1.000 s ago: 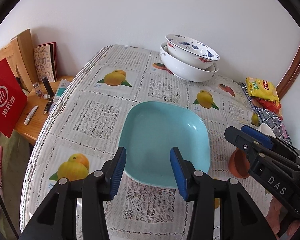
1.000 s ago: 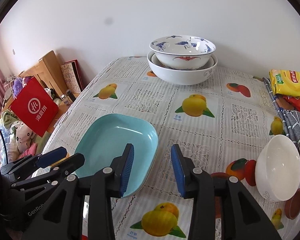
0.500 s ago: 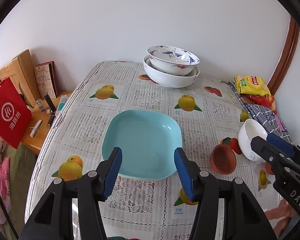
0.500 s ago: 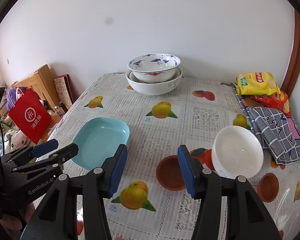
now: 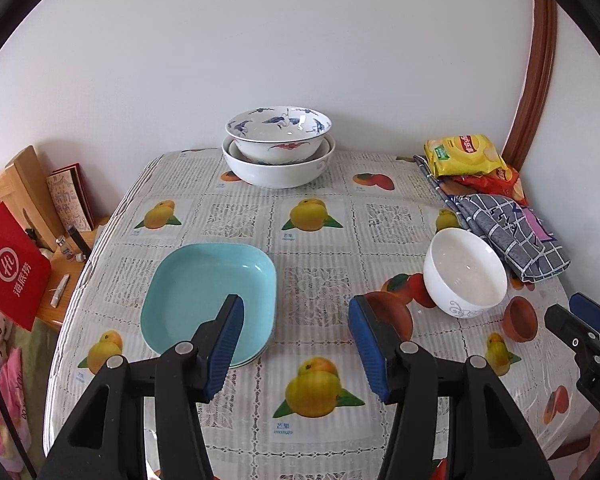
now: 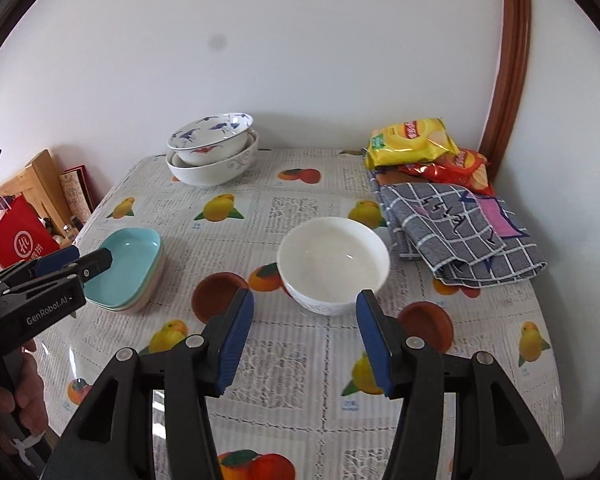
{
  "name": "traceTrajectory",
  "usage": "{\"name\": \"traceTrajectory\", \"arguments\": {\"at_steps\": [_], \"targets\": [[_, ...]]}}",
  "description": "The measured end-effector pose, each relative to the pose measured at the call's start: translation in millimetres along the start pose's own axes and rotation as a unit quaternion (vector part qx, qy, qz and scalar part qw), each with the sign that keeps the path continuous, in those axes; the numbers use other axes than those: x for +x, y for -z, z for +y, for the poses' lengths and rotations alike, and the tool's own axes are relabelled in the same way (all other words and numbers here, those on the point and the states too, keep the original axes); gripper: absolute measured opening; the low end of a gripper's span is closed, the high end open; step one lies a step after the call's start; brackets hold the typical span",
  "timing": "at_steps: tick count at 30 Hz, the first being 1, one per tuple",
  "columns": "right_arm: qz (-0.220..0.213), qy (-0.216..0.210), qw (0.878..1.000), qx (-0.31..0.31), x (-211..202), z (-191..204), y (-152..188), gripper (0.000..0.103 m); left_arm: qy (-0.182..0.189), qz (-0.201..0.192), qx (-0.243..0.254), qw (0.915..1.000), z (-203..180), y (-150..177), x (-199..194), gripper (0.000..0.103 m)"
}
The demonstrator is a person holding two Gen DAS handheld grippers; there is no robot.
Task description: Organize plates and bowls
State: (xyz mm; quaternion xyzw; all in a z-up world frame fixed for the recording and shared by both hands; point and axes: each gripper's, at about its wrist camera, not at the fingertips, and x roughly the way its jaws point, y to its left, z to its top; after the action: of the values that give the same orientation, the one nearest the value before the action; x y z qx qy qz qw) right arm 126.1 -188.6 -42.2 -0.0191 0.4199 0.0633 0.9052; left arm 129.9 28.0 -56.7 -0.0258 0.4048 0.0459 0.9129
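Left wrist view: the left gripper [image 5: 296, 342] is being held with jaws spread and empty above the tablecloth [image 5: 316, 216]. A turquoise plate [image 5: 204, 284] is being shown at left on a stack whose lower rims are barely distinguishable; a white bowl [image 5: 465, 276] stands at right, two nested bowls [image 5: 278, 152] at the far edge.

Right wrist view: the right gripper [image 6: 305, 342] is likewise being held parted, gripping nothing, just before the white bowl [image 6: 333, 262]. The plate stack [image 6: 130, 272] is partly being covered by the left gripper [image 6: 76, 266]; its lowest plate appears pinkish.
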Motion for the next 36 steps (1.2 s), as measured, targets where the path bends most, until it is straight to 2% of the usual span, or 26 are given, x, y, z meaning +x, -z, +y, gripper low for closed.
{"name": "traceTrajectory", "arguments": {"at_steps": [8,15,19,27,36], "targets": [[0.019,0.014,0.998,0.05,14,-62,23,0.053,0.017,0.03,0.018,0.9992,-31,8,26,0.053],[0.048,0.032,0.996,0.073,40,-97,44,0.053,0.028,0.063,0.017,0.9975,-49,20,58,0.053],[0.054,0.049,0.994,0.078,54,-111,49,0.053,0.036,0.08,0.02,0.9959,-56,24,74,0.053],[0.072,0.049,0.991,0.1,87,-131,54,0.051,0.034,0.106,0.007,0.9938,-57,25,102,0.053],[0.084,0.045,0.989,0.111,113,-139,53,0.042,0.03,0.123,0.011,0.9919,-61,26,125,0.053]]}}
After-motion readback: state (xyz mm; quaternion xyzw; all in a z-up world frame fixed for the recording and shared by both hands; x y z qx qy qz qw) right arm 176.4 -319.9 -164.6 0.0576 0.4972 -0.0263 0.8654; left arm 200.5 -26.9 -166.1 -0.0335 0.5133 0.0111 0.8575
